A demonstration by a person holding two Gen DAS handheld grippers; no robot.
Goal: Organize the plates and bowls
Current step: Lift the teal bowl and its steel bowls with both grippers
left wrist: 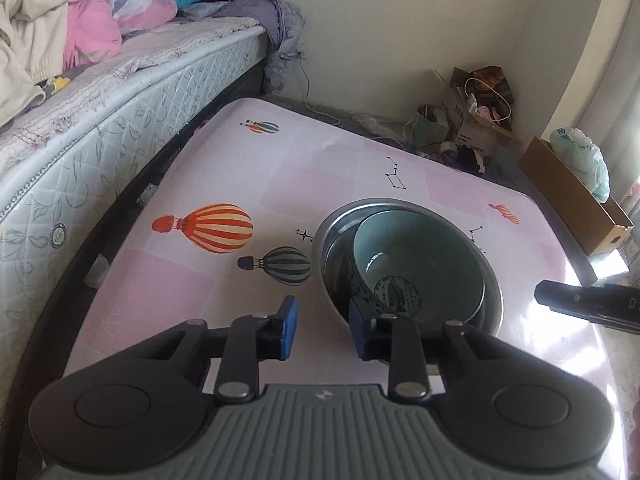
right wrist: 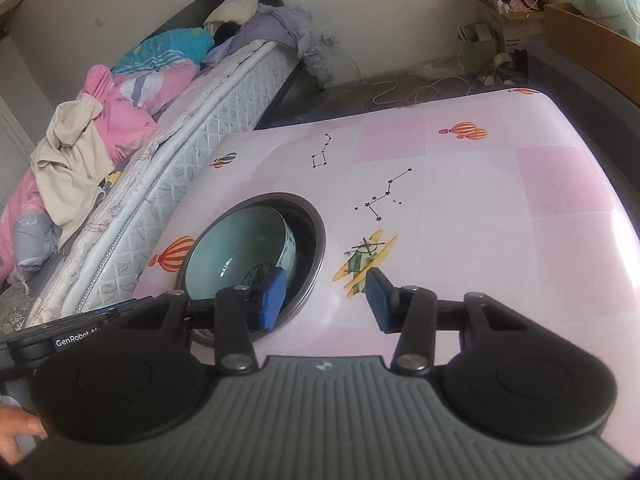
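A teal ceramic bowl (left wrist: 420, 248) (right wrist: 236, 248) leans tilted inside a larger steel bowl (left wrist: 334, 272) (right wrist: 310, 232) on the pink balloon-print table (left wrist: 200, 300) (right wrist: 480, 240). My left gripper (left wrist: 324, 330) hovers at the steel bowl's near left edge. Its right pad overlaps the rim, its left pad is over bare cloth, and the jaws stand a small gap apart without pressing on anything. My right gripper (right wrist: 326, 300) is open wider at the bowl's near right edge, its left pad in front of the rim. Each gripper's body shows at the side of the other's view.
A bed (left wrist: 100, 128) (right wrist: 152, 160) piled with clothes runs along the table's left side. Boxes and bags (left wrist: 472, 112) crowd the far corner, and a cardboard box (left wrist: 568, 200) stands off the right edge. A hand (right wrist: 16, 436) shows at lower left.
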